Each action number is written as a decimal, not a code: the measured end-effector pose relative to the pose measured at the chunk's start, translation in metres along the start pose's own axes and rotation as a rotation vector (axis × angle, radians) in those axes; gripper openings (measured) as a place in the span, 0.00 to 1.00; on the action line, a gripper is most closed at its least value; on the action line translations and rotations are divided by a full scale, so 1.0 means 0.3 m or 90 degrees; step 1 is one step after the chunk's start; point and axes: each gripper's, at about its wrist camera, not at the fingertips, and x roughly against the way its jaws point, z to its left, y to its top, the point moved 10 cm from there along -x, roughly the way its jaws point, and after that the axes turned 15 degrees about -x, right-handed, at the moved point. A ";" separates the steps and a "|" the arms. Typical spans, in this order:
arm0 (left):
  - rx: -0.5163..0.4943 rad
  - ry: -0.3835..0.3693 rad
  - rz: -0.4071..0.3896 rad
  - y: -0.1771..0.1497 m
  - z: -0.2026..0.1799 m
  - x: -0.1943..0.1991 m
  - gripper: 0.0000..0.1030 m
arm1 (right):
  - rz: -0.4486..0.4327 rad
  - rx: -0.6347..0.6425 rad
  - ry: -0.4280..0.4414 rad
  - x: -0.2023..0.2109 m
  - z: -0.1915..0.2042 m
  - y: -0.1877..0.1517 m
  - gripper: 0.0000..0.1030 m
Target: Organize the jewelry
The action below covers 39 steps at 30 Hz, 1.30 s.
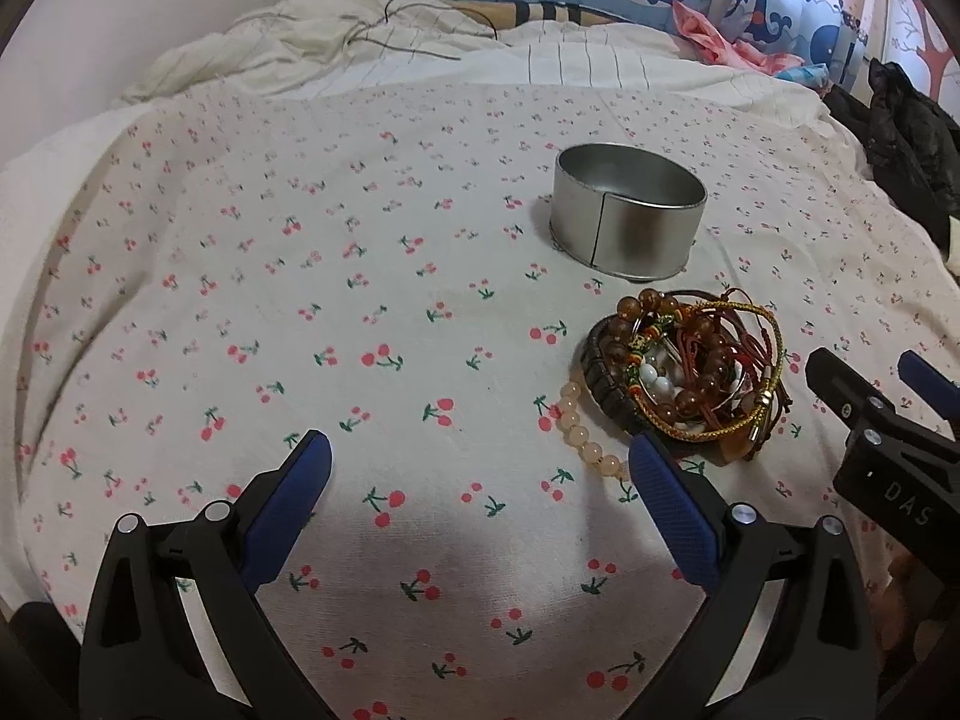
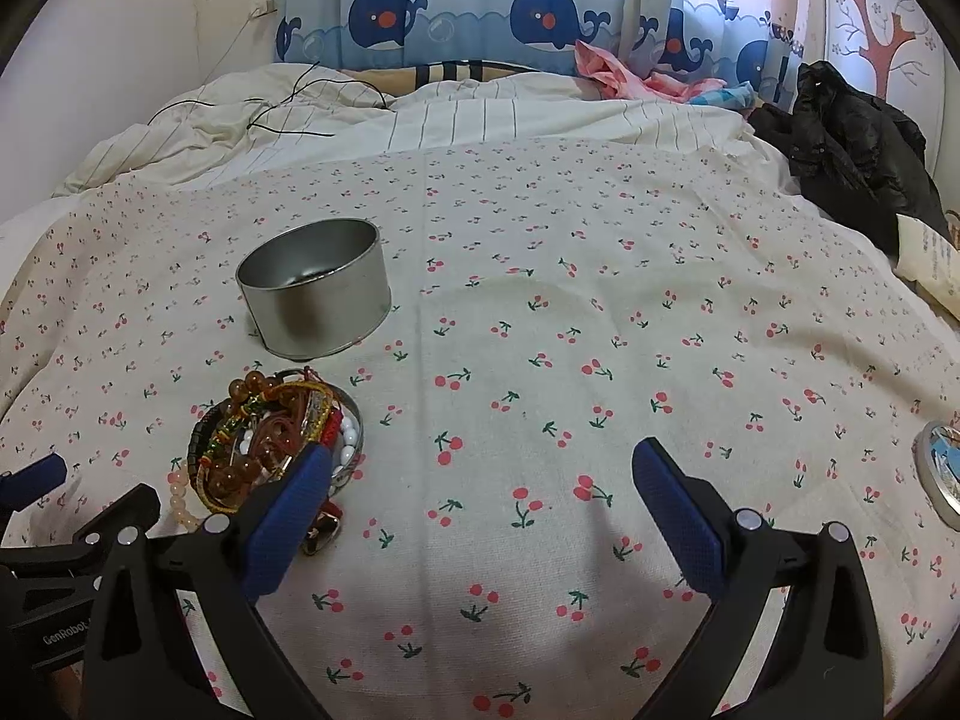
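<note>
Your left gripper (image 1: pixel 480 462) and right gripper (image 2: pixel 483 468) both have their jaws spread wide and hold nothing. The heap of bracelets (image 1: pixel 684 372) lies on the cherry-print cloth (image 1: pixel 300 300), between the two grippers and just in front of the empty metal tin (image 1: pixel 627 213). The strands appear interlocked. If you close on one cord, expect the whole tangle to lift with it and shed pieces short of the tin. The peach bead strand (image 1: pixel 579 429) trails outside the heap and may snag. The tin stands on soft bedding, so a nudge may tip it.
</note>
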 end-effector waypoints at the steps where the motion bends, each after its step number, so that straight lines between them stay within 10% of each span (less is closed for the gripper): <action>1: 0.002 -0.001 0.001 -0.002 0.000 -0.003 0.93 | 0.000 0.000 0.000 0.000 0.000 0.000 0.93; 39: -0.020 0.018 -0.001 0.017 -0.021 0.028 0.93 | 0.000 -0.001 -0.001 -0.001 -0.001 -0.001 0.93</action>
